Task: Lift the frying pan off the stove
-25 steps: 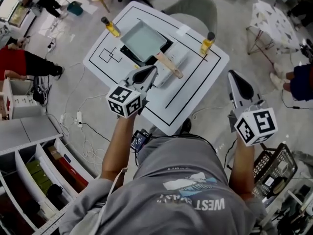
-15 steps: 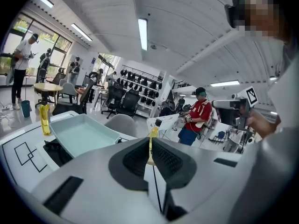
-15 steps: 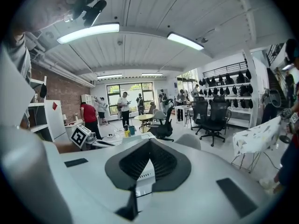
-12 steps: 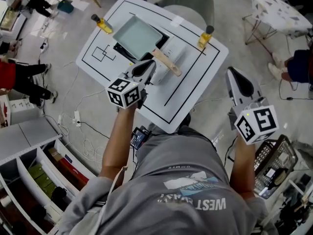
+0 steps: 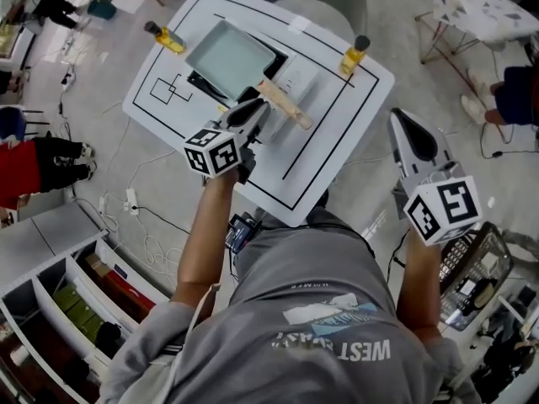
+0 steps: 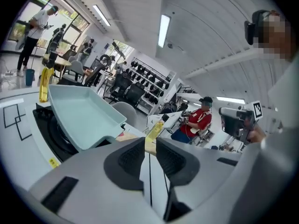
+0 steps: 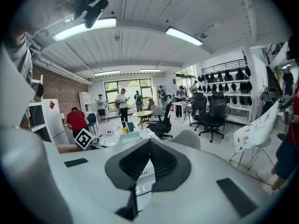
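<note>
Nothing held in the left gripper [image 5: 255, 110]: jaws a sliver apart, just been opening, only air between them. Nothing in the right gripper [image 5: 402, 123] either, pinched fully together and hanging off to the right of the bench [image 5: 337, 141]. Look just ahead and left of the left gripper for the pan [image 5: 232, 57], seated on the stove [image 5: 200, 84], with its handle [image 5: 285, 105] lying crosswise just beyond the tips, not yet between them. Likely to butt the handle with so narrow a gap, shoving the pan askew on the stove rather than straddling the wood. Could also catch only an edge of the handle, letting the pan roll or droop on the lift, with all its weight out beyond the grip. Counted: one pan, one handle, one stove, one bench, two grippers, and two bottles, a left bottle [image 5: 168, 39] beyond the pan and a right bottle [image 5: 354, 55] ahead to the right.
</note>
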`<action>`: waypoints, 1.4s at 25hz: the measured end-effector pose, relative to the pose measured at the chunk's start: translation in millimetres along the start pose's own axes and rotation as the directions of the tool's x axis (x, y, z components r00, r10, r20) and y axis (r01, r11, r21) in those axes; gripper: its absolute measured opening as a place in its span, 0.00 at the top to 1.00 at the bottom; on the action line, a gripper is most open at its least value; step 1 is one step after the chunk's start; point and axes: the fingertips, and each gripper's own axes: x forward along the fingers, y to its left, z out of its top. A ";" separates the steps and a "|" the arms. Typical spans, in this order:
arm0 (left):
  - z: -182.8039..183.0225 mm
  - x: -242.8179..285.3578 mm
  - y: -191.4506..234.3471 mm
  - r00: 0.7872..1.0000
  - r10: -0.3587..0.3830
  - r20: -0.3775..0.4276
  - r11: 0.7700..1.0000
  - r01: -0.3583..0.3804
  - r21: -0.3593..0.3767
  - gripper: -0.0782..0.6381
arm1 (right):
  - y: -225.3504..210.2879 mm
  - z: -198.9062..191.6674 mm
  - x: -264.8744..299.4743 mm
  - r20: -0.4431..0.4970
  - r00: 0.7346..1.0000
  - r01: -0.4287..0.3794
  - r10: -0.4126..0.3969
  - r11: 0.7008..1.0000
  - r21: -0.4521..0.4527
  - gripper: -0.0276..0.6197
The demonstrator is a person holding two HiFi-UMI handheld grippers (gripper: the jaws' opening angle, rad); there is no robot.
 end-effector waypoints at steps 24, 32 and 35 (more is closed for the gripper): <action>-22.6 37.9 13.8 0.996 -0.085 0.011 0.957 0.085 -0.278 0.43 | -4.8 -19.2 21.4 -0.052 0.998 0.021 -0.020 1.000 0.020 0.94; -24.1 56.9 19.6 0.992 -0.111 0.058 0.905 0.124 -0.408 0.43 | -6.7 -26.2 27.3 -0.076 0.997 0.026 -0.024 0.999 0.024 0.94; -20.0 62.3 21.6 0.989 -0.119 0.085 0.881 0.145 -0.451 0.43 | -8.0 -28.7 28.0 -0.084 0.996 0.031 -0.029 0.999 0.026 0.94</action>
